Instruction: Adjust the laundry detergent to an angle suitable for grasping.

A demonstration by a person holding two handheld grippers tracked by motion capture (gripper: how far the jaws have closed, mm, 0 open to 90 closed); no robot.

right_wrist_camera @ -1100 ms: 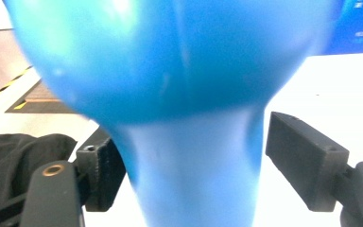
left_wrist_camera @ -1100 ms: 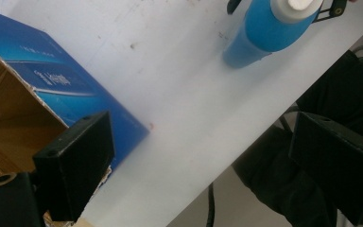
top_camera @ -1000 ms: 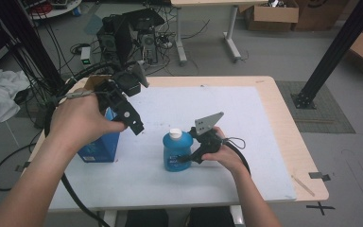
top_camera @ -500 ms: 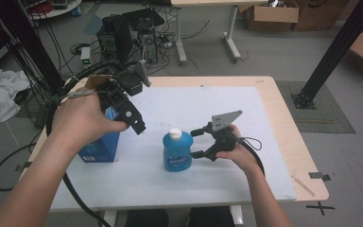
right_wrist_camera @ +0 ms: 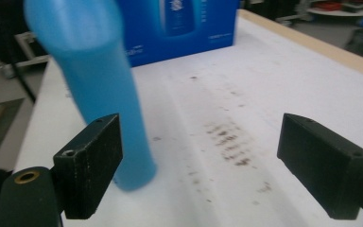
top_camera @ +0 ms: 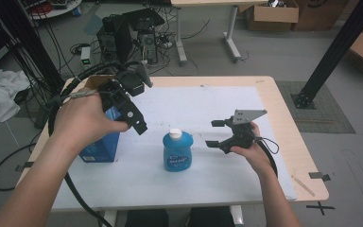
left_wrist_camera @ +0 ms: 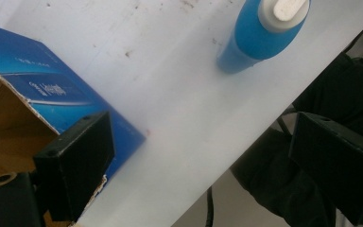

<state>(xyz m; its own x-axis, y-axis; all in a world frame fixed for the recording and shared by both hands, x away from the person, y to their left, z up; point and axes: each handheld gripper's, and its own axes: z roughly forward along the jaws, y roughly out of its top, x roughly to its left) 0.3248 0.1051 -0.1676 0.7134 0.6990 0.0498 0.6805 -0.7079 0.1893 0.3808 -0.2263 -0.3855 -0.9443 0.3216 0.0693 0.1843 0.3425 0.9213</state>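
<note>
A blue bottle (top_camera: 177, 150) with a white cap stands upright on the white mat, near the table's middle. To its left stands a blue carton (top_camera: 101, 142) with its top open. My left gripper (top_camera: 139, 125) hovers over the carton's right side, open, with nothing between its jaws. In the left gripper view (left_wrist_camera: 203, 165) the carton (left_wrist_camera: 38, 80) lies below left and the bottle (left_wrist_camera: 260, 33) farther off. My right gripper (top_camera: 215, 133) is to the right of the bottle, apart from it. Its jaws have just been opening and hold nothing. The right gripper view (right_wrist_camera: 217, 165) has the bottle (right_wrist_camera: 104, 94) beside the left jaw.
The white mat (top_camera: 208, 104) covers most of the wooden table (top_camera: 293, 118). Cables trail from the left gripper over the table's left edge. Computer gear (top_camera: 127, 33) sits on the floor behind, and a black post (top_camera: 331, 52) rises at the right.
My right gripper has let go of the bottle, opened wider and drawn away to the right. The bottle stays standing. The left hand has not moved.
</note>
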